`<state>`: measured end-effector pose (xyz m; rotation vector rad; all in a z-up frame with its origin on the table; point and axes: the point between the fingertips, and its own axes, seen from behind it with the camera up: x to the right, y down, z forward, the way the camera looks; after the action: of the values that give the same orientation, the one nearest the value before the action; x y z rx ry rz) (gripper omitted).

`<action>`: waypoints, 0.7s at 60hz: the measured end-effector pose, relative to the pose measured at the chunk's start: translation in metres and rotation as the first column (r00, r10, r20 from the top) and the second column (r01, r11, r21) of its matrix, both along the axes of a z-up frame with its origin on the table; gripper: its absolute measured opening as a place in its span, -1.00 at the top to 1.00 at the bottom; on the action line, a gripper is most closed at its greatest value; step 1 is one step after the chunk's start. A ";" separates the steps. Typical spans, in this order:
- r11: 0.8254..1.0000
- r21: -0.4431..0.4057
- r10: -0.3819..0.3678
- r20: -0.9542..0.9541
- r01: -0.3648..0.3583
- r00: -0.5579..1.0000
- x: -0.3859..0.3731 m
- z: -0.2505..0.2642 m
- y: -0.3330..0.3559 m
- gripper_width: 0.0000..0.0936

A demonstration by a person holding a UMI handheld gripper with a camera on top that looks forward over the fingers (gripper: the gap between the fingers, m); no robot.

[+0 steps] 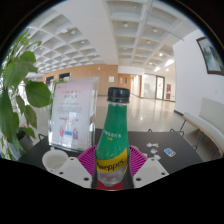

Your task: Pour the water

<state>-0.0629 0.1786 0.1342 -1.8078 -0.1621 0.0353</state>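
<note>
- A leafy green plant (18, 92) stands at the far left, its leaves reaching over the edge of the dark worktop (178, 150).
- Just right of the plant, a clear stand-up sign holder (72, 112) rests on the worktop; it carries a pale printed sheet with pink and red marks, too small to read.
- In front of the sign holder, near the left finger, sits a small white cup (54, 160). Its mouth faces up; whether it holds anything cannot be told.
- The tool (113, 172) has the bottle in its grip: both pink pads (88, 166) lie against the lower body, one on each side, with no gap showing.
- The green plastic bottle (114, 140) stands upright between the fingers. It has a black screw cap (118, 96), closed, and a label with white and yellow lettering around its middle. The liquid level inside cannot be read through the green plastic.
- Right of the bottle, beyond the right finger, a few small flat things (152, 151) lie on the worktop, one with blue on it; what they are is unclear.
- Behind everything opens a wide, bright hall with a white grid ceiling and a pale wall on the right bearing a dark framed picture (211, 55).
</note>
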 end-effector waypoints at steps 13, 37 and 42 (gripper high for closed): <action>0.999 -0.033 0.002 0.033 0.000 0.999 -0.001 -0.060 -0.004 0.06; 0.990 -0.117 -0.072 0.012 0.073 0.997 0.014 -0.019 -0.070 -0.83; 0.987 -0.126 -0.097 0.004 0.097 0.995 0.020 -0.002 -0.109 -0.81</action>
<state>-0.0428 0.0693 0.1324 -1.9396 -0.0721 -0.0222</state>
